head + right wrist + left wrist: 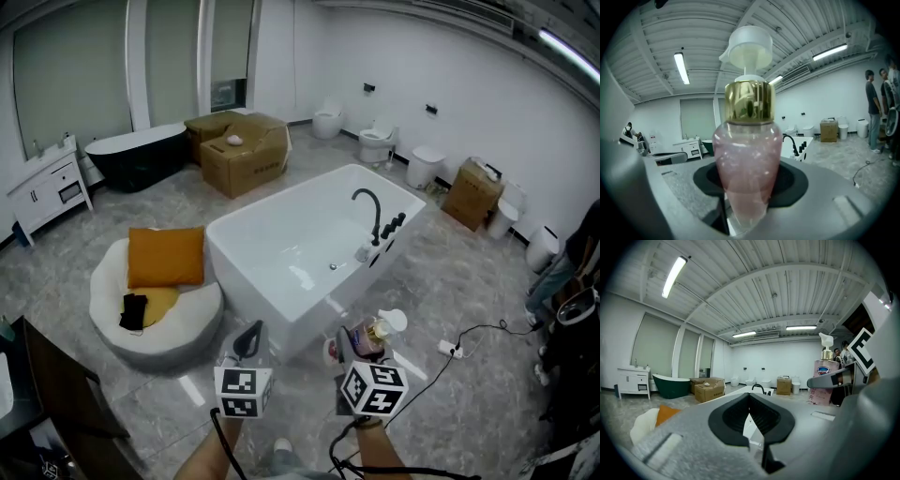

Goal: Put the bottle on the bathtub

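A pump bottle [373, 336] with pink liquid, a gold collar and a white pump stands upright between the jaws of my right gripper [361, 342], which is shut on it. In the right gripper view the bottle [747, 154] fills the middle, and the jaws of that gripper [747, 187] close on its lower body. The white bathtub [281, 199] with a black faucet [370, 211] lies just ahead of both grippers. My left gripper [249, 339] is beside the right one, shut and empty. From the left gripper [751, 420] view, the bottle [826, 380] shows at the right.
A round white pouffe [187, 319] with an orange cushion [166, 255] sits left of the tub. Cardboard boxes [244, 150], a black tub [141, 155], a white vanity [47, 192] and toilets [375, 141] line the back. A power strip [450, 349] and cable lie at the right. People [873, 110] stand at the right.
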Motion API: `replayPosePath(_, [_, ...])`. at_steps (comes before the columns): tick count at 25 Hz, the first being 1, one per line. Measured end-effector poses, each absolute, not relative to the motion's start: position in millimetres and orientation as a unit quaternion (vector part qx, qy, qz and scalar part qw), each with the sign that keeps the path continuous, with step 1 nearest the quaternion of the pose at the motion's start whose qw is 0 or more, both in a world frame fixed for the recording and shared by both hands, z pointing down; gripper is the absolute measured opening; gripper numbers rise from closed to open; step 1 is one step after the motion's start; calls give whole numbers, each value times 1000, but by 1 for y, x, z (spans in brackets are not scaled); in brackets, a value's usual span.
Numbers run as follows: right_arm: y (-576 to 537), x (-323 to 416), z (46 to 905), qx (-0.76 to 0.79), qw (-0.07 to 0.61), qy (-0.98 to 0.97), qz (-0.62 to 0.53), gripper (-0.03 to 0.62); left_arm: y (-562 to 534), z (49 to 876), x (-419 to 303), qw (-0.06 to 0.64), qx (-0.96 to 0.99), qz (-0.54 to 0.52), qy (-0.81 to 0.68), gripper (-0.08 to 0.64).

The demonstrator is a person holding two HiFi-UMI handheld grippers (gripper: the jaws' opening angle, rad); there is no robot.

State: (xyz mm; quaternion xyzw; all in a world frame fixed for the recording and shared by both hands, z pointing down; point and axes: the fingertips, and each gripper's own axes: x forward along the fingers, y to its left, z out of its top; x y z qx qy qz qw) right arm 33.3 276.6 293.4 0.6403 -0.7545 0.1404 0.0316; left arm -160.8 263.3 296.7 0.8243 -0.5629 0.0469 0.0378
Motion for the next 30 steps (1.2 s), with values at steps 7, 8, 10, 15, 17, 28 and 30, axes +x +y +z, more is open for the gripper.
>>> replayPosePath(7, [246, 57, 293, 636, 27, -757, 147, 215, 231, 290, -139, 28, 824, 50, -564, -5])
replayPosePath(8, [242, 59, 293, 635, 26, -758, 147, 215, 226, 289, -136, 27, 823, 50, -565, -5])
replayPosePath(10, [234, 66, 293, 634, 26, -759, 147, 215, 217, 287, -130, 23, 824, 48, -565, -5])
replayPosePath(15, [211, 80, 297, 632, 27, -760, 148, 215, 197, 295, -121, 27, 821, 50, -568, -5])
replayPosePath(17, [202, 83, 298, 632, 28, -760, 149, 215, 188, 299, -121, 33, 818, 56, -571, -5])
replayPosePath(28, [150, 83, 308, 633, 36, -758, 154, 215, 134, 301, -123, 25, 819, 57, -570, -5])
replayPosePath(30, [137, 83, 311, 634, 37, -757, 154, 215, 119, 303, -123, 27, 820, 53, -569, -5])
